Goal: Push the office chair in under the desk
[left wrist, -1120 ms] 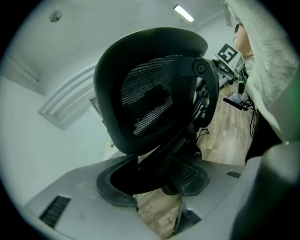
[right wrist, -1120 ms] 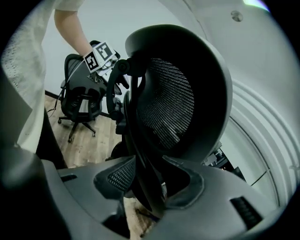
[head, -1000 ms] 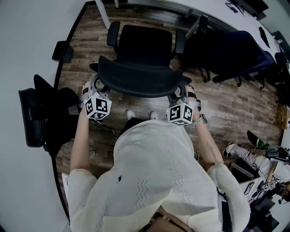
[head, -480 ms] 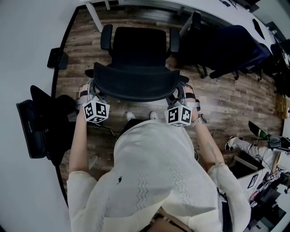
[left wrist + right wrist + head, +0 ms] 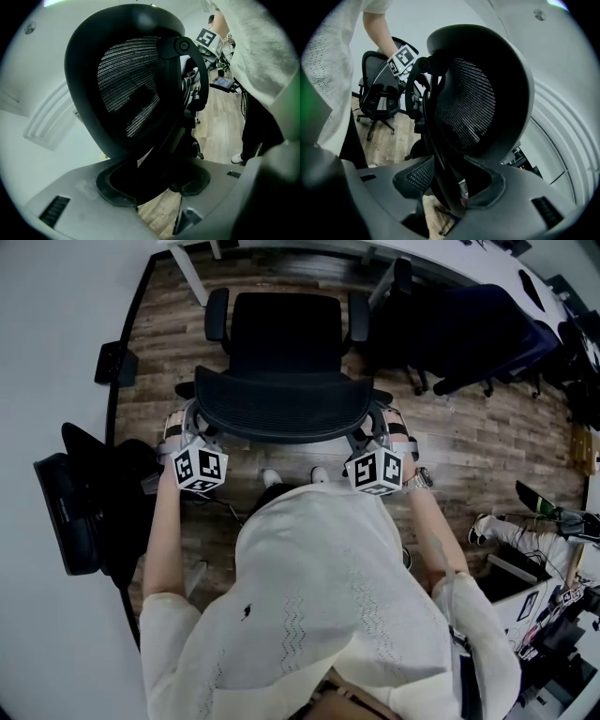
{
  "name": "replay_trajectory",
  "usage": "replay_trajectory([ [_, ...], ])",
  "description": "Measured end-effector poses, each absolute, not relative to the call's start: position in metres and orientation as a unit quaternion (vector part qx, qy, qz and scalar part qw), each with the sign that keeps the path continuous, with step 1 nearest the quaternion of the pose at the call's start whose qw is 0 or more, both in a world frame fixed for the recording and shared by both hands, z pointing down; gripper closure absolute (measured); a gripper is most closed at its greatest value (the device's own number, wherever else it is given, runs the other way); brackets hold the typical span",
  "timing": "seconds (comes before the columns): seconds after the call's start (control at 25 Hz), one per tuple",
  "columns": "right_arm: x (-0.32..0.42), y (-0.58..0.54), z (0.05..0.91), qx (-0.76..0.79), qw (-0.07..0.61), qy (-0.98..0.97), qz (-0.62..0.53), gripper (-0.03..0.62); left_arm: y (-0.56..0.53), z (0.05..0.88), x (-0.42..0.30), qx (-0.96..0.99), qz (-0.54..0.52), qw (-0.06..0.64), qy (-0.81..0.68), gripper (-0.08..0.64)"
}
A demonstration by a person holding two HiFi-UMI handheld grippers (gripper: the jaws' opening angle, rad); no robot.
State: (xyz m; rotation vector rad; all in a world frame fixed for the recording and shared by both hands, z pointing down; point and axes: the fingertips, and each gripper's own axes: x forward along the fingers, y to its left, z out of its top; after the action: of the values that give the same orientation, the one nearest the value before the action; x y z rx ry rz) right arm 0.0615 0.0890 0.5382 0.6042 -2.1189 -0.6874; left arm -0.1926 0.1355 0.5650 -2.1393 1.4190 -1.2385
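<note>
Standing on the wood floor point(image 5: 469, 442), the office chair point(image 5: 286, 334) faces the desk point(image 5: 487, 263) with its seat just short of the white edge along the top of the head view; one white desk leg point(image 5: 192, 277) slants down beside the chair's left armrest. The black mesh backrest point(image 5: 281, 404) is nearest the person, and its two side rims are where both tools sit.

The left gripper point(image 5: 192, 426) has its fingers point(image 5: 112, 187) closed on the backrest's left rim (the dark frame fills the gap between the pads in the left gripper view). The right gripper point(image 5: 377, 430) holds the opposite rim the same way, its fingers point(image 5: 487, 187) pressed on either side of the curved frame bar in the right gripper view. Each marker cube points back at the person, whose white top point(image 5: 319, 615) fills the lower middle of the head view, with light shoes point(image 5: 272, 479) showing just behind the chair.

Another dark chair point(image 5: 469, 329) stands to the right by the desk, and a third black chair point(image 5: 84, 498) stands at the left against the wall.
</note>
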Motion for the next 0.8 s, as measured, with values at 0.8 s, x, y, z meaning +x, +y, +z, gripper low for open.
replay_trajectory([
  [0.8,0.050,0.057,0.553,0.231,0.437,-0.829,-0.261,0.448,0.101,0.565,-0.202,-0.754,-0.414,0.144,0.488,0.355],
])
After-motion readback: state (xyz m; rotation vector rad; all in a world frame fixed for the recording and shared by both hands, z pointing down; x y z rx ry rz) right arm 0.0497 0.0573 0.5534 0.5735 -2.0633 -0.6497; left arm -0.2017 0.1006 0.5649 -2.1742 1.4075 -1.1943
